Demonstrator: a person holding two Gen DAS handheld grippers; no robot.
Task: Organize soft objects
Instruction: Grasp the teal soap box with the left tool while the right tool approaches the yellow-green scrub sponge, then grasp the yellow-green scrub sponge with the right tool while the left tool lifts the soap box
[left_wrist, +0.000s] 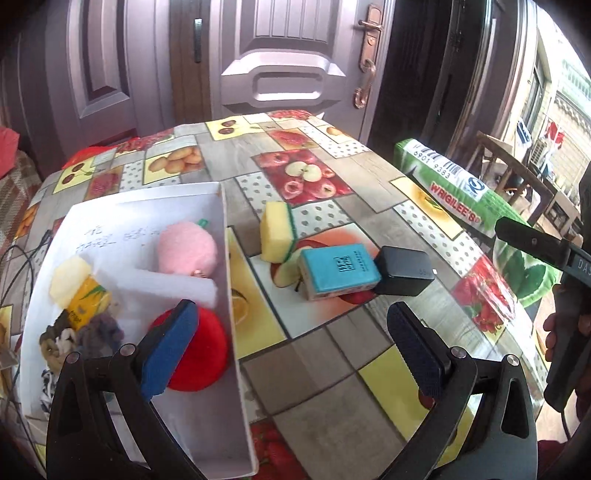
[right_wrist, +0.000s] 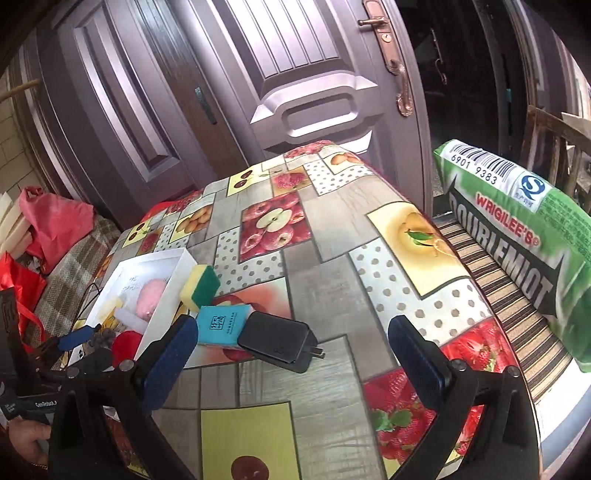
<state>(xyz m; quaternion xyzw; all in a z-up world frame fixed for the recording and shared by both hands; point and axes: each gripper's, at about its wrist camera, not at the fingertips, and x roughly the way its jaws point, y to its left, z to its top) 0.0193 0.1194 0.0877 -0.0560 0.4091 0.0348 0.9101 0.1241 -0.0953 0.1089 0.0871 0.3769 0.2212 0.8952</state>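
Table (left_wrist: 332, 206) draped in a fruit-print oilcloth, seen from two wrist cameras, with a purple panelled door (left_wrist: 280, 55) behind it.

Left gripper (left_wrist: 295, 347) low at the near edge, claw spread wide and holding nothing, left finger pad over a white box (left_wrist: 232, 332), right pad over bare cloth. Right gripper (right_wrist: 291, 358) likewise spread wide and empty, hovering above the table's near side, a hand just visible on its handle in the left view.

White box on the table's left side, open on top, holding soft things: pink plush ball (left_wrist: 186, 249) toward the far wall, red plush ball (left_wrist: 207, 354) nearer and partly hidden behind the left pad, pale yellow sponge piece (left_wrist: 68, 280) touching a yellow packet (left_wrist: 88, 301), grey and brown fuzzy bundle (left_wrist: 77, 338) in the near left corner, white foam strip (left_wrist: 173, 282) lying across the middle.

Outside the box, just beside its right wall: yellow-and-green sponge (left_wrist: 277, 232) standing tilted on edge. Right of that, teal-topped block (left_wrist: 338, 271) with printed characters, touching a black charger (left_wrist: 404, 271) with plug prongs pointing right.

Green pillow (right_wrist: 517, 229) printed like a chewing-gum pack, off the table's right edge, on a striped seat. Red bags (right_wrist: 51, 221) on the far left.
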